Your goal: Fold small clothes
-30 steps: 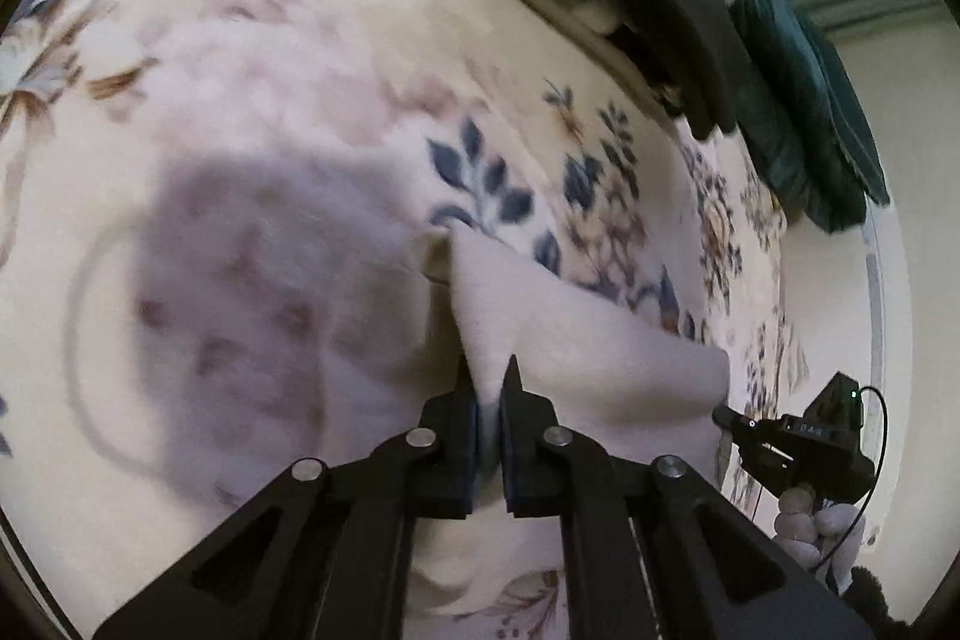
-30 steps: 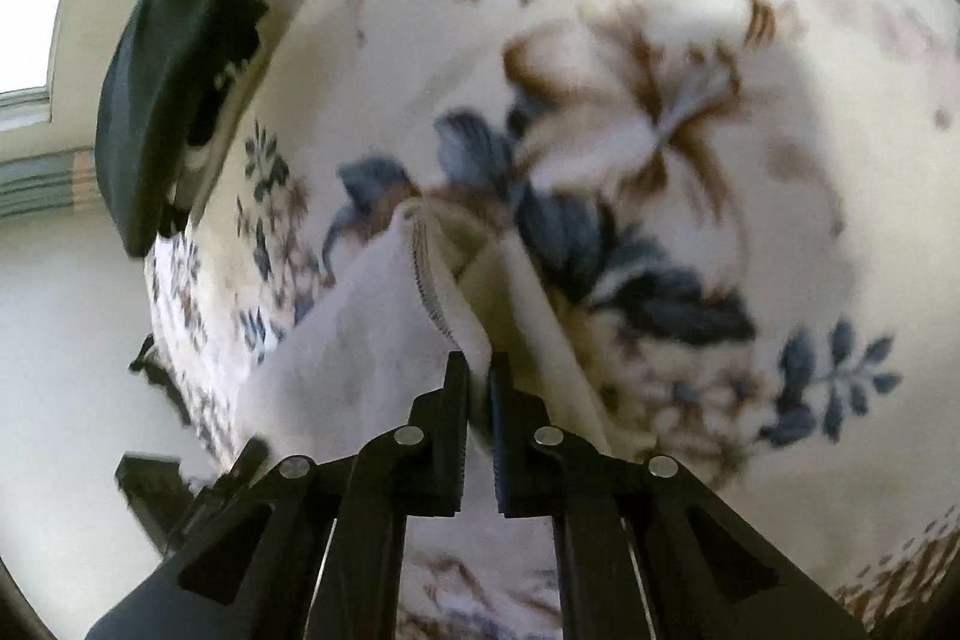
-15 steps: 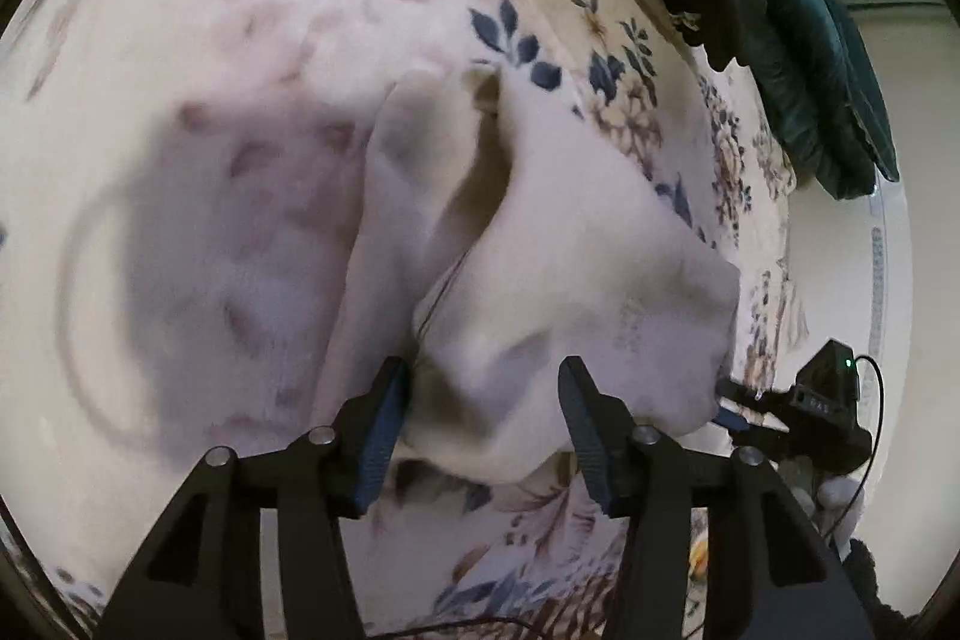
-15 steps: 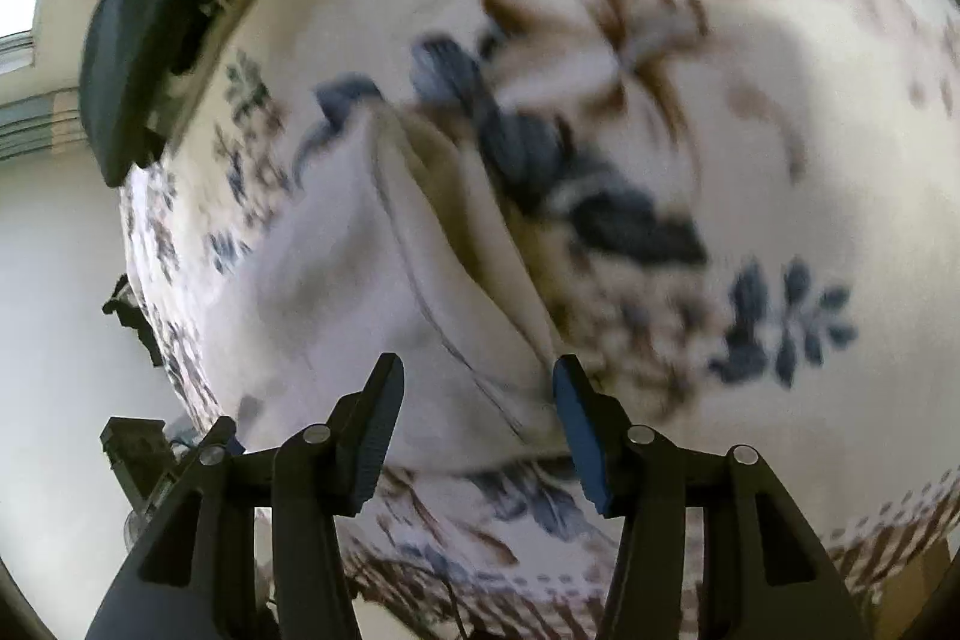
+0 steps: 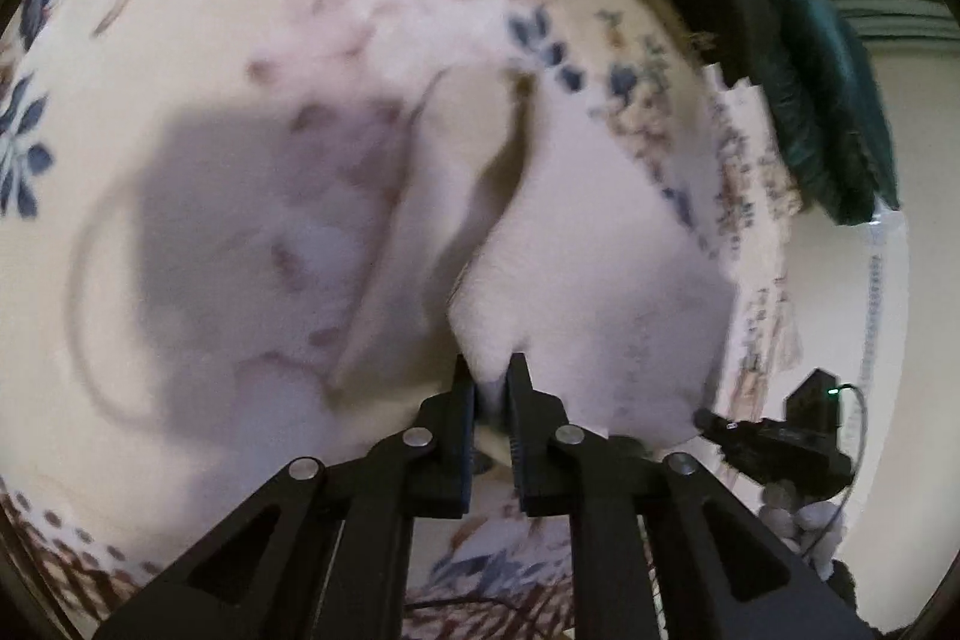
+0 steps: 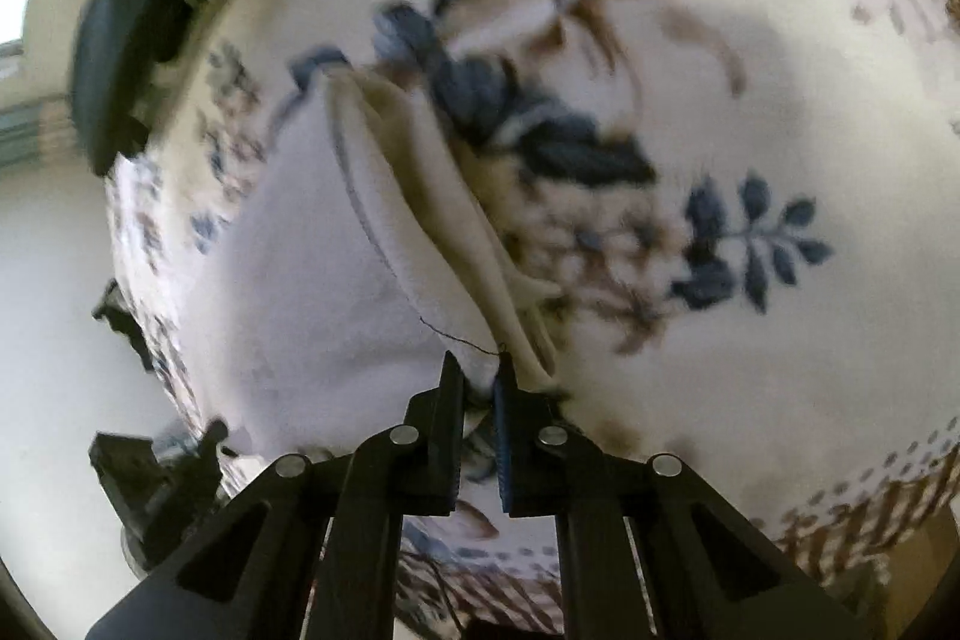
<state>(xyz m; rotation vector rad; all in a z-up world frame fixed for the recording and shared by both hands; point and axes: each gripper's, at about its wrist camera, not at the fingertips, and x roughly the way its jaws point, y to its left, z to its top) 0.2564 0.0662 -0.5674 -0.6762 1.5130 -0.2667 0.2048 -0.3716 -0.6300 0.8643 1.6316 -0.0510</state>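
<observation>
— Fingers (image 5: 465, 388) status? Your left gripper (image 5: 491, 376) pinches the white cloth (image 5: 600, 280); your right gripper (image 6: 478, 381) likewise.

— Cloth position?

— Lying half folded on the floral blanket (image 5: 240, 10).

No legible text, label, brand, number or sign in either view.

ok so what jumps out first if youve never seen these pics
Both black two-finger grippers, left gripper and right gripper, are pinched shut on the near edge of a small white fabric garment. It lies on a cream blanket with blue and brown flowers, with a dark teal cloth heaped at the far edge.
</observation>
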